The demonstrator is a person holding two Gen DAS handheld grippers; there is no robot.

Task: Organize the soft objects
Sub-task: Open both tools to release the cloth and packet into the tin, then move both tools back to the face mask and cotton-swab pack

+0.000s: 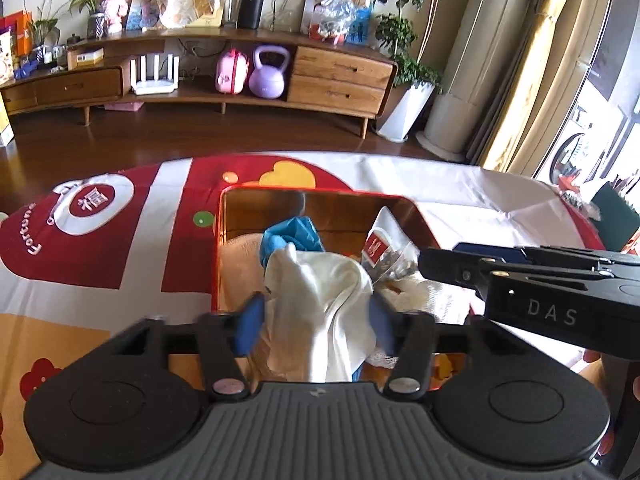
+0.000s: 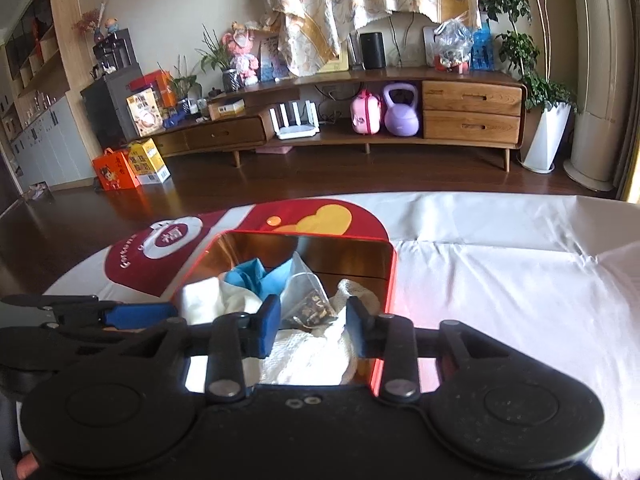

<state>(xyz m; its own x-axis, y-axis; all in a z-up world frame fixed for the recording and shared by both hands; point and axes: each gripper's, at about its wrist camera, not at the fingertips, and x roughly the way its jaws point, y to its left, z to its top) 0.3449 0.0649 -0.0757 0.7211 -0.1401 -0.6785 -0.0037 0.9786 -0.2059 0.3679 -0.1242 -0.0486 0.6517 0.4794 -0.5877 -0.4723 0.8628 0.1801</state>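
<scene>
A red tin box [image 1: 312,193] with a shiny gold inside stands on the table, its rim [image 2: 304,236] also showing in the right wrist view. It holds a blue cloth [image 1: 296,232], a white cloth [image 1: 320,296], a clear packet [image 2: 308,300] of dark dried bits and a white paper towel [image 2: 308,356]. My left gripper [image 1: 316,322] is open over the box, with the white cloth standing between its blue pads. My right gripper [image 2: 314,326] is open too, straddling the clear packet and paper towel without pressing them. Its black fingers [image 1: 460,268] reach in from the right.
The table carries a red, white and orange printed cloth [image 1: 100,248] on the left and plain white cloth [image 2: 500,280] on the right. Beyond the far edge lie dark wooden floor and a long wooden cabinet [image 2: 472,112]. A dark green box [image 1: 616,216] sits at the far right.
</scene>
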